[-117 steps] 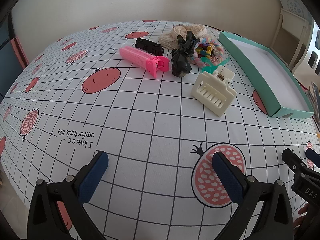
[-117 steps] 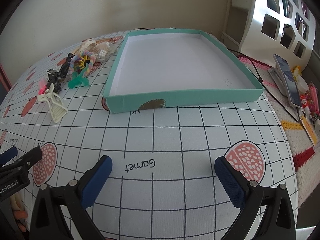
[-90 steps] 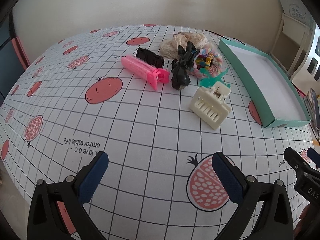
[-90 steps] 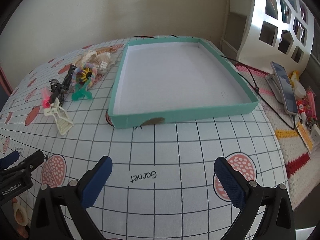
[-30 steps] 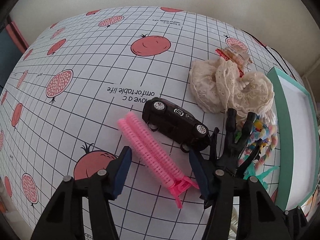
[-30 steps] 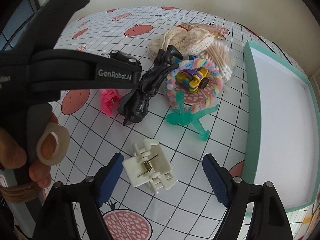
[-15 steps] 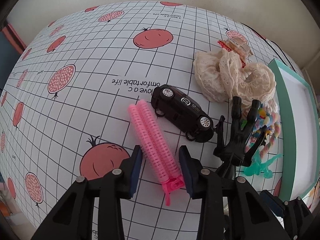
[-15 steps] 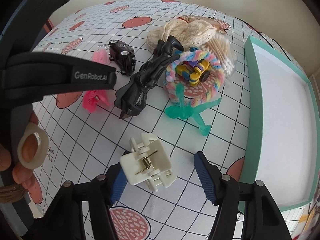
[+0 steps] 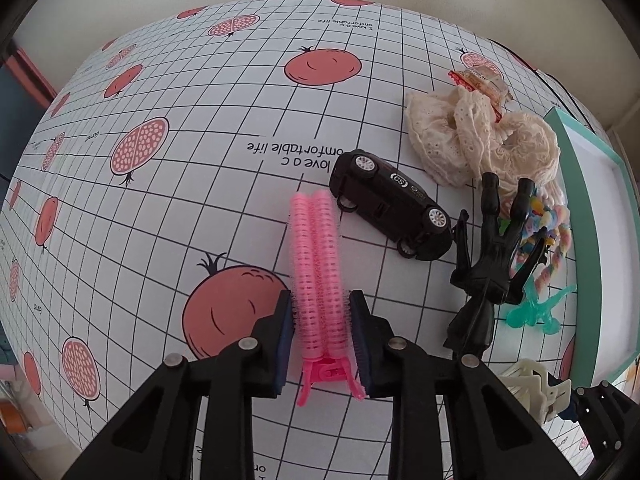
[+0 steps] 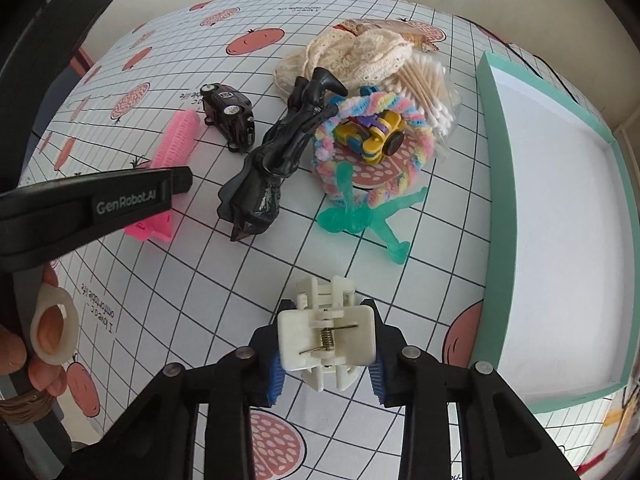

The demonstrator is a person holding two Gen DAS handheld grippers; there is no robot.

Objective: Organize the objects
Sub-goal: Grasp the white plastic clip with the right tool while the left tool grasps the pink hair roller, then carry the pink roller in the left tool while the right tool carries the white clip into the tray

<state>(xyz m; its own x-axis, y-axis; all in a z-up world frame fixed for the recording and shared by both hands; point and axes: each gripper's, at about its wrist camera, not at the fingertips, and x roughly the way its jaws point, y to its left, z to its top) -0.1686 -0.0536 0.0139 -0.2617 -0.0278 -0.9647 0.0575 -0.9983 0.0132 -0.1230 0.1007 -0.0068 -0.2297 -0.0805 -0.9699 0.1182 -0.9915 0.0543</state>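
Left wrist: fingers [image 9: 285, 334] now pinch the pink roller clip [image 9: 318, 264], right fingers [image 10: 276, 376] the white claw clip [image 10: 328, 334].

Both handheld grippers are lowered to the tabletop side by side. The left gripper [image 9: 321, 334] has its blue-padded fingers [image 9: 285, 336] pressed against either side of a pink hair roller clip [image 9: 316, 264]. The right gripper [image 10: 326, 354] clamps a white claw clip [image 10: 327, 334]. The person's left hand [image 10: 38, 344] wraps the left tool's handle, a ring-like loop over one finger.
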